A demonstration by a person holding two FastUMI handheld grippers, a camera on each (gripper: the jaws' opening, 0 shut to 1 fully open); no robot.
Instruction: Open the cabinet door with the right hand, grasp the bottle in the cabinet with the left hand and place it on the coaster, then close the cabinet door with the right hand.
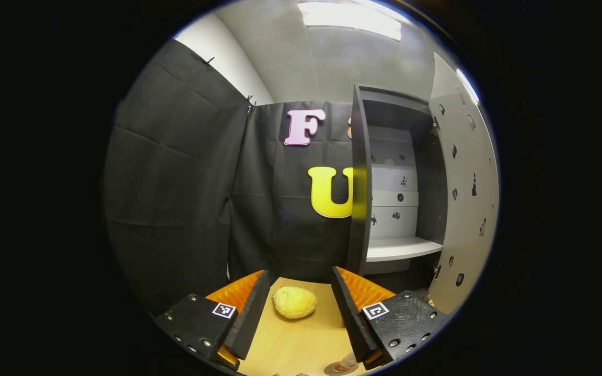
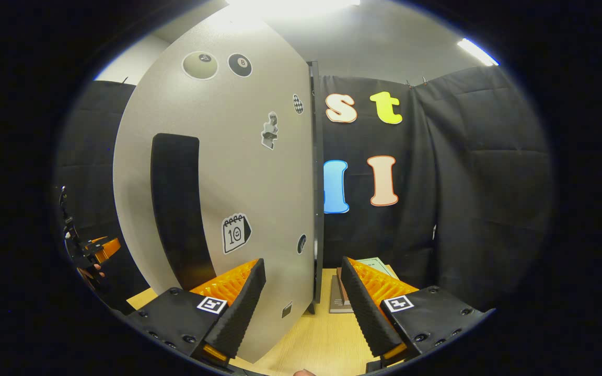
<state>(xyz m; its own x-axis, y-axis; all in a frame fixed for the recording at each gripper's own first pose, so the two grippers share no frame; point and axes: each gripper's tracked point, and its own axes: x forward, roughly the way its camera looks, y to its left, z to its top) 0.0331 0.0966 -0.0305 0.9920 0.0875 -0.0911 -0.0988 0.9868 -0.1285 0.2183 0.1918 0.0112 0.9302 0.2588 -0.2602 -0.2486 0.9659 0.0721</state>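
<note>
The dark cabinet (image 1: 359, 177) stands open on the right of the left gripper view, its white shelf (image 1: 403, 248) bare. Its pale door (image 1: 463, 198), dotted with stickers, is swung out to the right. My left gripper (image 1: 301, 271) is open over the wooden table (image 1: 301, 344), with nothing between its fingers. A small round pinkish thing (image 1: 340, 368) is cut off at the bottom edge; what it is I cannot tell. In the right gripper view the door's outer face (image 2: 228, 172) with its long black handle (image 2: 175, 209) looms close. My right gripper (image 2: 302, 261) is open right before it.
A yellow lemon-like fruit (image 1: 294, 302) lies on the table just beyond the left fingers. Books (image 2: 344, 295) are stacked on the table behind the door, by the cloth wall. A hand holding the other gripper (image 2: 89, 253) shows at the far left of the right gripper view.
</note>
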